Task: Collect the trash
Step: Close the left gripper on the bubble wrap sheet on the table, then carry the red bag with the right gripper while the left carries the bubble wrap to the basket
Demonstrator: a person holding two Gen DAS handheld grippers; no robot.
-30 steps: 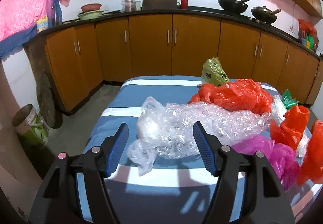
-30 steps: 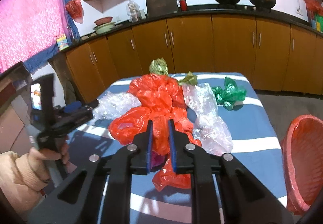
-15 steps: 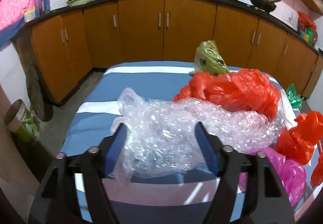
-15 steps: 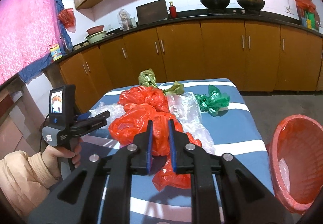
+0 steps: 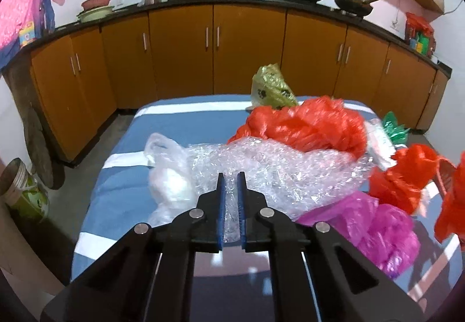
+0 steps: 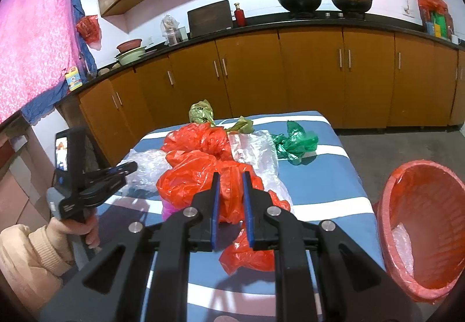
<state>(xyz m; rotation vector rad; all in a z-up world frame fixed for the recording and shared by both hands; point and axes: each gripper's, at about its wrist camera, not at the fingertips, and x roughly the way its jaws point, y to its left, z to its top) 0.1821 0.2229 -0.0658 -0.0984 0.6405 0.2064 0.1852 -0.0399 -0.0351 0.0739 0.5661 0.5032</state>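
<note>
A kitchen with brown cabinets surrounds a striped blue table [image 5: 186, 124] heaped with plastic trash. A red basket [image 6: 418, 223] waits off its right edge, probably as the bin. The left gripper [image 5: 228, 176] is pinched on the bubble wrap [image 5: 279, 168], likely to lift it. The right gripper [image 6: 230, 176], slightly parted, clamps an orange bag [image 6: 191, 176] hanging between its pads.
</note>
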